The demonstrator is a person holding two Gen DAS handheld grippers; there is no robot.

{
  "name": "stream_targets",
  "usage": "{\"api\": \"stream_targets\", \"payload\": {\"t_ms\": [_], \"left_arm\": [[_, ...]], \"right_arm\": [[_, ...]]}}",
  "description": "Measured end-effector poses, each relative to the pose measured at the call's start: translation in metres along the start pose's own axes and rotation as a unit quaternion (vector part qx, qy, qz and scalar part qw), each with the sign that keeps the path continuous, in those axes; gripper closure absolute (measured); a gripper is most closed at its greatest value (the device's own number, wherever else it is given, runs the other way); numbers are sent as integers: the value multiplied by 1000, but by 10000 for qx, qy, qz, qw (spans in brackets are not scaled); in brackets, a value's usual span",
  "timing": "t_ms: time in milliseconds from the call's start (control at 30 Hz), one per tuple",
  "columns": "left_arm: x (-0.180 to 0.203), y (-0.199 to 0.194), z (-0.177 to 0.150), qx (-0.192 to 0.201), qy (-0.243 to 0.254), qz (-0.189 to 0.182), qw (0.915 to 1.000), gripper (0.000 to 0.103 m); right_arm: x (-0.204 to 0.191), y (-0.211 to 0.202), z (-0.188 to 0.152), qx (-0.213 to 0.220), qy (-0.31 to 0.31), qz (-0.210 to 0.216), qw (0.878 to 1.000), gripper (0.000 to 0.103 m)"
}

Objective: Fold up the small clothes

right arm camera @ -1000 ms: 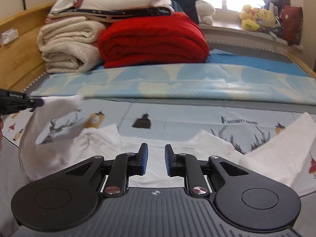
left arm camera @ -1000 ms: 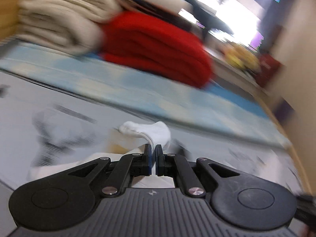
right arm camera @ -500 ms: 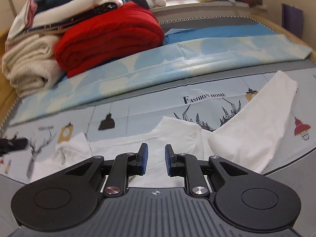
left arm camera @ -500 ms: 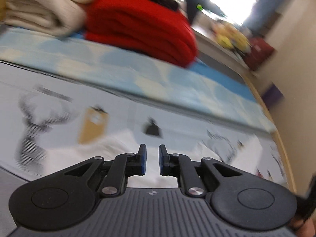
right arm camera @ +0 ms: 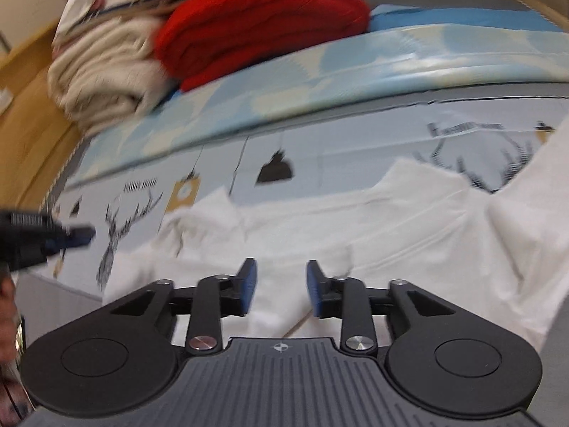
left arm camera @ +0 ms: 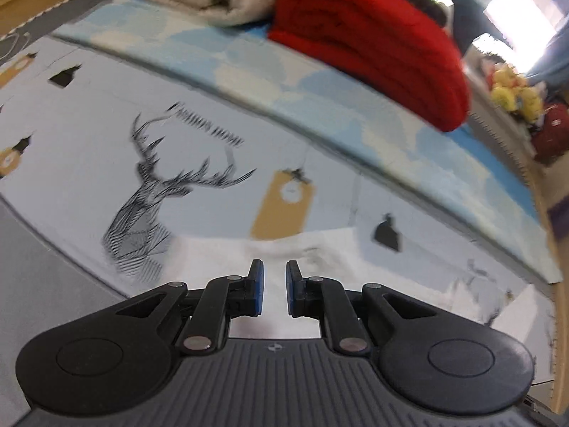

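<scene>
A white garment (right arm camera: 391,220) lies spread and rumpled on the printed bed sheet, with a sleeve trailing off to the right. My right gripper (right arm camera: 278,284) hovers just above its near part. Its jaws are opening and nothing is pinched between the blue pads. In the left wrist view, the garment's left edge (left arm camera: 320,249) lies just beyond my left gripper (left arm camera: 273,284), whose jaws stand slightly apart and empty. The left gripper (right arm camera: 85,233) also shows at the left edge of the right wrist view, off the cloth's left side.
At the back of the bed sit a folded red blanket (right arm camera: 263,25) and stacked cream blankets (right arm camera: 103,82). A wooden bed frame (right arm camera: 32,135) runs along the left. Stuffed toys (left arm camera: 512,89) sit at the far right. The deer print (left arm camera: 149,195) marks bare sheet to the left of the garment.
The left gripper let go of the white cloth it pinched, and its jaws parted slightly. The right jaws widened. Both grippers tilted down toward the garment.
</scene>
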State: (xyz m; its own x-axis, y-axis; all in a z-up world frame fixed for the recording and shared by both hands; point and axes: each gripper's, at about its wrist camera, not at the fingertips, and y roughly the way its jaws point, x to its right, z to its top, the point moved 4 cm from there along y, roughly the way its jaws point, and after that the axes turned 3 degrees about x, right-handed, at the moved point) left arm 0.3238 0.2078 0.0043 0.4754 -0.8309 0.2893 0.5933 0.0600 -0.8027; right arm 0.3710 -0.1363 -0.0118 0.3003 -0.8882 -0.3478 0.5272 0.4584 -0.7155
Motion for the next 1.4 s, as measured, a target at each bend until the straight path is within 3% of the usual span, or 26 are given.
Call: {"api": "stream_targets", "payload": {"t_ms": [67, 167, 600, 700, 767, 800, 867, 1033, 1233, 1300, 1400], "left_arm": [[0, 4, 2, -85, -80, -144, 9998, 90], [-1, 6, 5, -91, -28, -204, 9997, 80], [-4, 4, 18, -85, -185, -314, 9993, 80], [-6, 2, 21, -49, -201, -306, 9993, 80], [-7, 0, 23, -14, -230, -301, 9993, 80], [-8, 0, 24, -1, -242, -301, 9993, 80], [-7, -1, 24, 2, -260, -300, 9992, 80], [-1, -1, 22, -16, -159, -364, 9992, 80], [-4, -5, 22, 27, -127, -337, 9993, 80], [-4, -5, 22, 25, -96, -307, 9995, 80], [-3, -4, 21, 21, -74, -280, 9996, 80]], "right_arm": [[-11, 9, -6, -95, -186, -13, 9998, 59], [-26, 24, -15, -213, -580, -64, 9981, 49], [-47, 77, -46, -627, -1750, -865, 9788, 44], [-43, 81, -47, -668, -1888, -1119, 9733, 49], [-41, 79, -46, -650, -1911, -1097, 9733, 68], [-41, 78, -45, -630, -1919, -1075, 9735, 84], [-40, 72, -41, -539, -1887, -1018, 9752, 96], [-36, 38, -19, 70, -1534, -732, 9854, 99], [-13, -7, -2, 826, -1391, -823, 9834, 100], [4, -13, -4, 837, -1318, -1023, 9824, 100], [37, -9, -13, 497, -1095, -1394, 9829, 100]]}}
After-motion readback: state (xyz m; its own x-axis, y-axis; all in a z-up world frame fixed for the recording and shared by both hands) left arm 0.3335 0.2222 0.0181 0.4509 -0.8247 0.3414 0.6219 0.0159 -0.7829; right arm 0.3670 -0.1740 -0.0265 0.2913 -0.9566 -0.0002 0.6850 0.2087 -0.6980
